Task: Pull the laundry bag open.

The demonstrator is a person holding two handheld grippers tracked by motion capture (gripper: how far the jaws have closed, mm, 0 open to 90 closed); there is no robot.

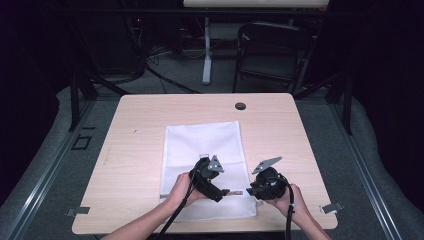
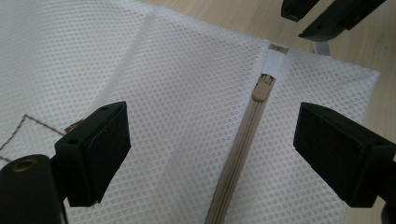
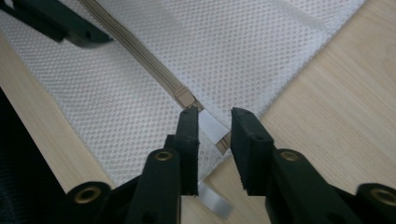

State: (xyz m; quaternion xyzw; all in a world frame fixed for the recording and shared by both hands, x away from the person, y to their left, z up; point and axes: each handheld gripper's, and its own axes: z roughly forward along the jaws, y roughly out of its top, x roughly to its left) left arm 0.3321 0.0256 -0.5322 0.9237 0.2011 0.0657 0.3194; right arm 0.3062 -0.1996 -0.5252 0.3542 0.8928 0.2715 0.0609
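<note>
A white mesh bag [image 1: 205,165] is lying flat in the lower middle of the high view, on the pale wooden worktop [image 1: 130,150], with its near edge close to the person's side. Both hands are coming in from the bottom of the frame, each carrying a set of tongs over the bag's lower right part.

The left tongs [image 2: 212,149] are hanging released, their two black pads standing wide at the lower left and lower right of the left gripper view, with nothing but mesh between them. A beige zipper [image 2: 243,140] is running up between those pads toward the upper right, ending at its slider [image 2: 262,87] near the bag's corner.

In the right gripper view, the right tongs [image 3: 214,128] are sitting at the bottom centre, narrowed but with a gap showing. A white ribbon tab [image 3: 209,127] is lying in that gap just below the slider [image 3: 184,98], at the bag's corner. The pads are not pressing on it, so these tongs are released too, holding nothing.
</note>
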